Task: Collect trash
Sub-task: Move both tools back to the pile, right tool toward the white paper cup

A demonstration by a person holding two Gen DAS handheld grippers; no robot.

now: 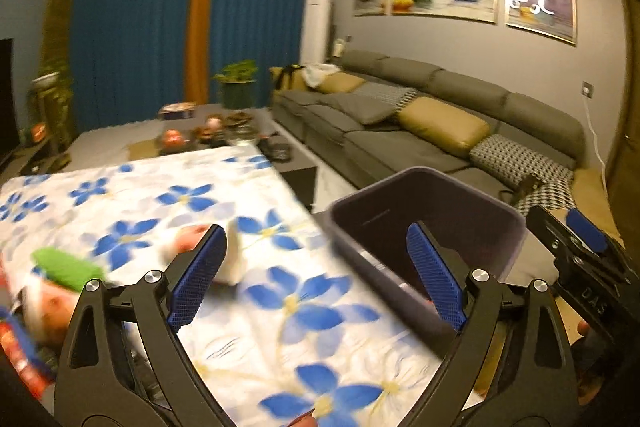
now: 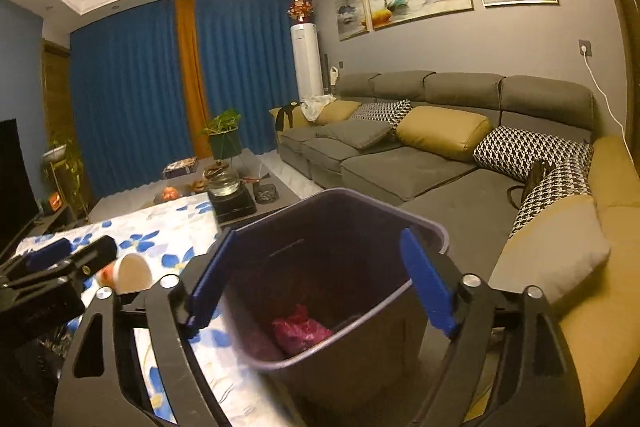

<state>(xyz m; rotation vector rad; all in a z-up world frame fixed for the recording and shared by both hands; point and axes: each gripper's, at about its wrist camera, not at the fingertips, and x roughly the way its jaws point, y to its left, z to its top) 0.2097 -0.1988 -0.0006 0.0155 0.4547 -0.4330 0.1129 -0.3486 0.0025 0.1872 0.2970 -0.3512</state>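
Observation:
A dark purple trash bin stands beside the right edge of the table with the blue-flowered cloth. A crumpled pink wrapper lies at its bottom. My right gripper hangs open over the bin's mouth with nothing between its fingers. My left gripper is open over the table's right edge, empty too. A white paper cup lies on its side on the cloth by the left finger. Blurred green and red wrappers lie at the table's left.
A grey sofa with yellow and checked cushions runs along the right wall. Beyond the table is a low coffee table with a glass kettle, cups and a tray. A potted plant stands before blue curtains.

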